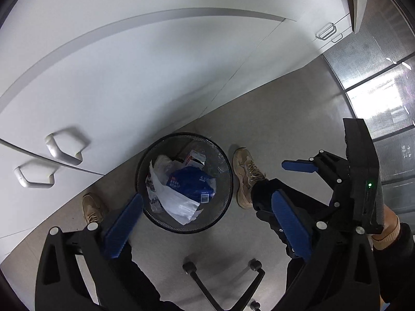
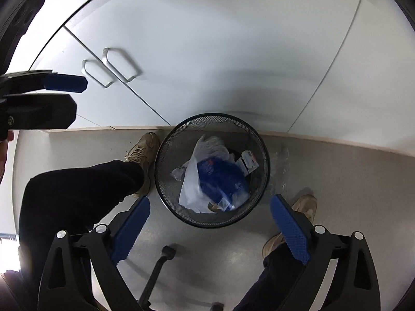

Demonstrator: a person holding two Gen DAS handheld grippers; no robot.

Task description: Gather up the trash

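Note:
A black mesh waste bin (image 1: 225, 194) stands on the grey floor against a white cabinet; it also shows in the right wrist view (image 2: 166, 189). Inside lie a blue package (image 1: 193, 184), a white plastic bag (image 1: 173, 202) and a small carton (image 1: 195, 156); the same blue package (image 2: 220, 176), bag (image 2: 192, 184) and carton (image 2: 249, 162) show in the right wrist view. My left gripper (image 1: 207, 210) is open and empty above the bin. My right gripper (image 2: 210, 211) is open and empty above the bin; it also shows in the left wrist view (image 1: 288, 181).
White cabinet doors with metal handles (image 1: 64, 147) rise behind the bin. The person's tan shoes (image 1: 246, 176) and dark trouser legs (image 2: 77, 191) flank the bin. A chair base with castors (image 1: 223, 277) stands on the floor below.

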